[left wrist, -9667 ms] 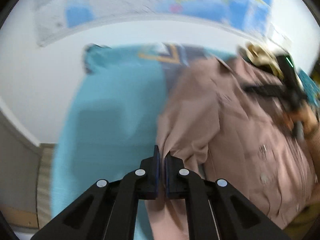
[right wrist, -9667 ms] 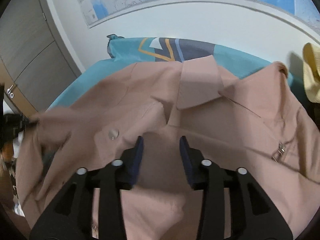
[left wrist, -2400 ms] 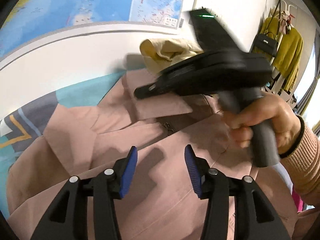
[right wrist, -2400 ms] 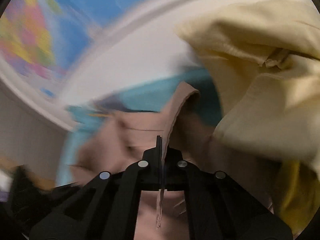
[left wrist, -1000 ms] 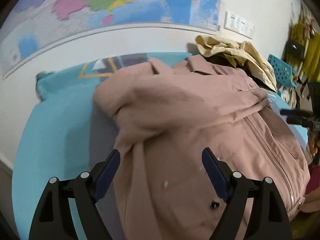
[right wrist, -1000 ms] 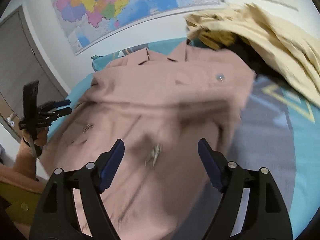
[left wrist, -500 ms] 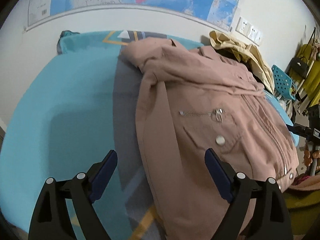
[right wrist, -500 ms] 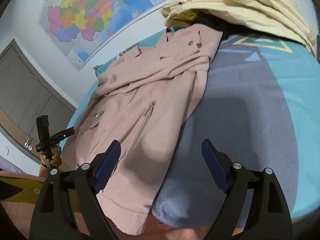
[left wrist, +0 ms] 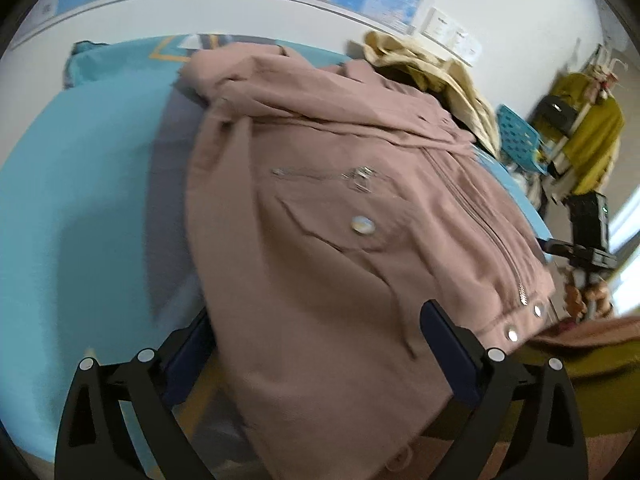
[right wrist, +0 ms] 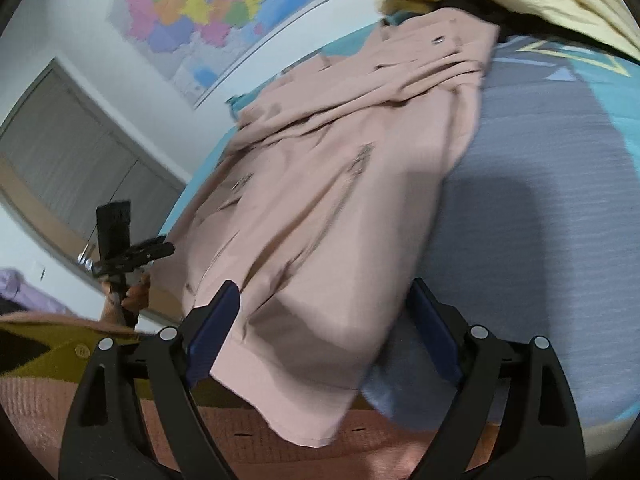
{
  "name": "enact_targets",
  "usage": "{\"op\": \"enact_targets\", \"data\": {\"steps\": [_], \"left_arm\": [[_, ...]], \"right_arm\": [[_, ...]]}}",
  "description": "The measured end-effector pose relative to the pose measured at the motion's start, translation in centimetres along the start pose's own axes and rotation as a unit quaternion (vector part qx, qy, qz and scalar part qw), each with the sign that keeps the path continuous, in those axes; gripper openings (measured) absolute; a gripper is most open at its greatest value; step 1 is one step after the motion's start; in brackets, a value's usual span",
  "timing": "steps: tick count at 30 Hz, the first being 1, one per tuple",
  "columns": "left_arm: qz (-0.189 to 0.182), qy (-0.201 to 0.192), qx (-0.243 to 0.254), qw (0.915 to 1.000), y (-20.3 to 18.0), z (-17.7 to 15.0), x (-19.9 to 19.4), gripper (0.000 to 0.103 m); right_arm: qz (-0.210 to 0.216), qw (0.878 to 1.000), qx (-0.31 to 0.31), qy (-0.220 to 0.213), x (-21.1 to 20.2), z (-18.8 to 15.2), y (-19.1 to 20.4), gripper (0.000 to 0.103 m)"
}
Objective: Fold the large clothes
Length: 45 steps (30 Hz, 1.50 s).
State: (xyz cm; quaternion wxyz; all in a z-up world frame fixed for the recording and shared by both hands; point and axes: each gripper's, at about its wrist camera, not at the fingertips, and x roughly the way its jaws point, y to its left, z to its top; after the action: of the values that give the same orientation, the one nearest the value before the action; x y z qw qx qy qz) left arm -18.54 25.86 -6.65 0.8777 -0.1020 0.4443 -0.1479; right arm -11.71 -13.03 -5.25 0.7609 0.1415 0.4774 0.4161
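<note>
The pink jacket (left wrist: 328, 208) is lying front-up on the teal-and-grey bed cover (left wrist: 88, 200), sleeves folded across its chest, hem hanging over the near edge. The left tool (left wrist: 316, 344) and right tool (right wrist: 320, 320) are both gaping wide, holding nothing, straddling the hem's corners, probably preparing to lift it.

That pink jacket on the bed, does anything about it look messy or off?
The jacket lies askew: its hem hangs over the bed edge, and its top is bunched in folds against a yellow garment. Both grippers are open, holding nothing.
</note>
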Motion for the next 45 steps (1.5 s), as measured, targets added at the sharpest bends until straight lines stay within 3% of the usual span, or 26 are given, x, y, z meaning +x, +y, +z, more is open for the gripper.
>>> {"op": "enact_targets", "data": {"steps": [8,17,19,24,27,33,35,36,38,39,41,45], "left_arm": [[0.018,0.013,0.004,0.9998,-1.9,-0.3,0.7,0.096],[0.096,0.023,0.032,0.9946,-4.0,-0.4,2.1,0.095],[0.097,0.020,0.030,0.9946,-4.0,-0.4,2.1,0.094],[0.097,0.008,0.024,0.9949,-3.7,-0.7,1.7,0.089],[0.099,0.001,0.021,0.9949,-3.7,-0.9,1.5,0.084],[0.082,-0.011,0.007,0.9966,-2.8,-1.0,0.9,0.069],[0.093,-0.018,0.001,0.9955,-2.4,-1.0,0.7,0.049],[0.100,-0.022,-0.006,0.9947,-2.2,-0.9,0.7,0.044],[0.109,-0.028,-0.033,0.9931,-1.4,-0.7,0.6,0.023],[0.109,-0.027,-0.043,0.9928,-1.1,-0.6,0.5,0.016],[0.083,-0.023,-0.073,0.9936,-0.1,-0.4,0.1,0.005],[0.034,-0.049,-0.098,0.9934,0.5,-0.2,-2.4,0.003]], "right_arm": [[0.027,1.000,-0.002,-0.009,0.1,-0.4,0.4,0.085],[0.022,1.000,-0.002,-0.011,0.7,-0.3,0.9,0.081],[0.012,1.000,0.002,-0.016,0.9,-0.2,0.8,0.075],[0.009,1.000,0.012,-0.021,1.0,-0.3,0.9,0.075],[0.034,0.999,0.017,-0.015,1.0,-0.5,1.0,0.075],[0.036,0.999,0.006,-0.003,1.7,-0.2,1.7,0.078],[0.025,1.000,0.006,-0.003,2.0,-0.1,1.8,0.069],[0.022,1.000,0.010,-0.002,2.1,-0.1,1.6,0.056],[0.022,0.999,0.032,-0.007,1.9,0.0,0.7,0.021],[0.055,0.996,0.067,-0.011,1.6,-0.1,-0.4,0.009],[0.080,0.993,0.084,-0.029,0.6,-0.2,-0.9,0.009],[0.125,0.986,0.072,-0.079,-3.0,0.3,0.5,0.007]]}}
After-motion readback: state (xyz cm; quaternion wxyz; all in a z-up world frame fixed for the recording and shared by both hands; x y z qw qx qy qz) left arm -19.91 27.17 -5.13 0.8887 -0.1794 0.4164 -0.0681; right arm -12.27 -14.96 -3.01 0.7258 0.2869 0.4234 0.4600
